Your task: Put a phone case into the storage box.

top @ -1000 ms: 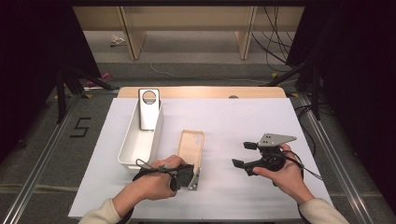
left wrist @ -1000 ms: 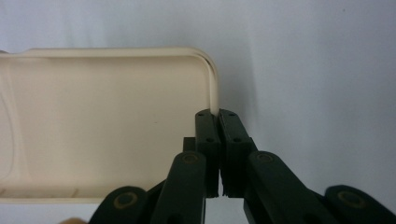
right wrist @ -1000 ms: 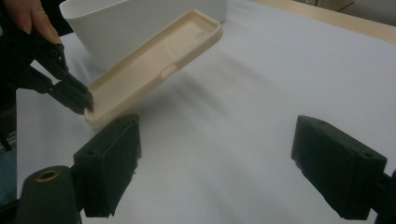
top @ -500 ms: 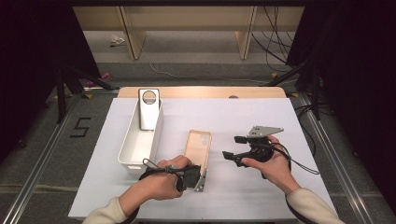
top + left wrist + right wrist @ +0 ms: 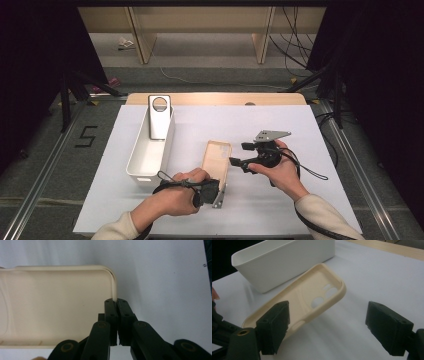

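**Phone case pinched at its rim, second gripper closing in**

The table is a flat white sheet over a pale wooden top. On it, left of the phone case, stands a long white bin of smooth plastic with rounded corners; a white card with a round hole leans upright at its far end.

The phone case is a cream, matte shell with rounded corners and a raised lip, its hollow side up. The right gripper view shows the camera cut-outs near its far end, which is lifted off the table while the near end sits low.

The left gripper is clamped on the case's thin rim at its near corner; in the left gripper view its black jaws press together with the lip between them. The right gripper hangs just right of the case, jaws spread wide and holding nothing.

Since half a second ago the right gripper has come closer to the case's right edge, and the case has tilted slightly to the right.
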`<state>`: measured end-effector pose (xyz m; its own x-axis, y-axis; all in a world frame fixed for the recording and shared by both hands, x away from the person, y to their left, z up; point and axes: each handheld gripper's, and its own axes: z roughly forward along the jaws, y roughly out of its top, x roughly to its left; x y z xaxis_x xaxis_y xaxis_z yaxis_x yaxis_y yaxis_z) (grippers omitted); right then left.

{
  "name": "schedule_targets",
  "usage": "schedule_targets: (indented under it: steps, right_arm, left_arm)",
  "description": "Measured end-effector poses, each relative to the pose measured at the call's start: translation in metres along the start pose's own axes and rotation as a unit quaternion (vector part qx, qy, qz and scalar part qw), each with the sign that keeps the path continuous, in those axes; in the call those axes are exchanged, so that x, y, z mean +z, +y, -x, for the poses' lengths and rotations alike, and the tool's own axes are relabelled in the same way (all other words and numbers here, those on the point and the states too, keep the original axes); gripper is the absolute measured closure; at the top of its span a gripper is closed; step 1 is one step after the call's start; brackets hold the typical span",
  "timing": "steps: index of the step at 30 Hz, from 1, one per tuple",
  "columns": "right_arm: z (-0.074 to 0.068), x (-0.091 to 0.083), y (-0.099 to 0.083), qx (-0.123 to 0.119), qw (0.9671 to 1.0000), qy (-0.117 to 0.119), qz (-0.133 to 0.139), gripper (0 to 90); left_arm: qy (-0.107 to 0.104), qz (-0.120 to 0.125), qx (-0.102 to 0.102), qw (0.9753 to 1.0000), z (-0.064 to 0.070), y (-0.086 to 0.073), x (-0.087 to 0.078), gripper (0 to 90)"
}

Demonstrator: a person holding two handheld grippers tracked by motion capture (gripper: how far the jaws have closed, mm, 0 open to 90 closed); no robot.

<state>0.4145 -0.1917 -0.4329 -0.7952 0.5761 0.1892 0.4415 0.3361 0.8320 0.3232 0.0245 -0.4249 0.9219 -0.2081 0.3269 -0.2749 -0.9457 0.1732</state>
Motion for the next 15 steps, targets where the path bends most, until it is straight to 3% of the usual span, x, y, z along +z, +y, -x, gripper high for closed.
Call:
schedule_targets:
  steps: [3,6,11,15]
  right_arm:
    - [0.002,0.005,0.001,0.009,1.0,0.001,-0.001,21.1]
    - [0.003,0.01,0.002,0.014,0.9999,0.004,-0.005,22.2]
    - [0.002,0.016,0.002,0.019,0.9997,0.005,-0.018,24.8]
    - [0.003,0.019,0.002,0.026,0.9994,0.01,-0.02,27.4]
  left_arm:
    - [-0.004,0.006,-0.007,1.0,0.002,0.002,0.001,87.1]
    - [0.001,0.005,0.006,1.0,0.0,0.004,0.0,87.1]
    - [-0.001,0.008,0.003,1.0,0.002,0.007,0.0,87.1]
    - [0.003,0.009,0.013,0.9999,0.001,0.008,0.0,87.1]
